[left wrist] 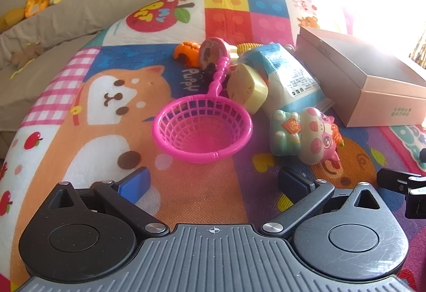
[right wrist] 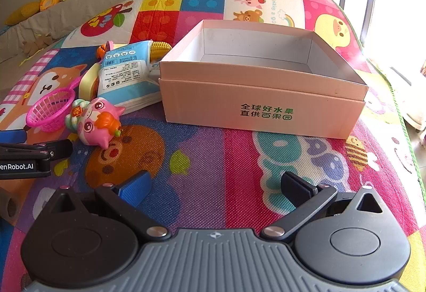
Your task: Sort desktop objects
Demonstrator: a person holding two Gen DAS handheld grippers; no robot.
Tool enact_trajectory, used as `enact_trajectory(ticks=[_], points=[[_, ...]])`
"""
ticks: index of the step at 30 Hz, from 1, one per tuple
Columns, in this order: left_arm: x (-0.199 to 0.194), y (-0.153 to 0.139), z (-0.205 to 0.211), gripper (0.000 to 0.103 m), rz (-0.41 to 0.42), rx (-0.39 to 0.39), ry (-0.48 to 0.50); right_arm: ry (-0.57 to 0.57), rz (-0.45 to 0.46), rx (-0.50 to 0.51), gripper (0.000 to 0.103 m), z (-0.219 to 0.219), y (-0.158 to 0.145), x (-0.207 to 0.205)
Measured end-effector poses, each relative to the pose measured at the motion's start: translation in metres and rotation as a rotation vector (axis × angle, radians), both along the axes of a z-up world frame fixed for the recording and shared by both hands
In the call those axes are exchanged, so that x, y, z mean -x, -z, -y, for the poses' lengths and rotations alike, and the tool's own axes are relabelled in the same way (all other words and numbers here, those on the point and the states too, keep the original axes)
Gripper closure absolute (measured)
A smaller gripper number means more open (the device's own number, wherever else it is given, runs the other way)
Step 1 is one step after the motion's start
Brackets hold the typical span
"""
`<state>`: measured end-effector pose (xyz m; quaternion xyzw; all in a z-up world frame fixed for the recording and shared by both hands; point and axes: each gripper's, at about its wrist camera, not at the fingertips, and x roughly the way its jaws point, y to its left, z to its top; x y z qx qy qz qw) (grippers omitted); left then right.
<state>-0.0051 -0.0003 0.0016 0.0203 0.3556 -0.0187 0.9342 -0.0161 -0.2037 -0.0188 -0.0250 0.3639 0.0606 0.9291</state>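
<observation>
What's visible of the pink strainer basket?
The pink strainer basket is glossy openwork plastic: a round bowl with a lattice wall, a thick rim and a long beaded handle. It sits upright and empty on the play mat, its handle running back into the toy pile. Nothing grips it; the left tool stands open in front.
</observation>
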Motion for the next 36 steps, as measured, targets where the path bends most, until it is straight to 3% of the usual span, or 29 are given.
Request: enact_trajectory(ticks=[8,12,25,30,36], points=[[0.004,-0.002,-0.010,0.000,-0.035,0.013,0.101,0.011,-0.026,0.001,0.000,-0.001,-0.002,-0.004],[0.006,-0.004,-0.010,0.000,-0.061,0.011,0.115,0.006,-0.018,-0.003,0.000,0.000,-0.002,-0.002],[0.017,-0.011,-0.007,0.000,-0.020,0.067,0.112,-0.013,-0.006,-0.003,0.000,0.000,-0.001,0.001],[0.020,-0.028,-0.015,0.000,0.033,0.027,0.088,-0.154,0.021,0.009,0.000,-0.014,-0.009,0.004],[0.011,-0.048,-0.035,0.000,0.064,0.038,0.028,-0.345,0.054,0.037,0.000,-0.058,-0.016,-0.003]])
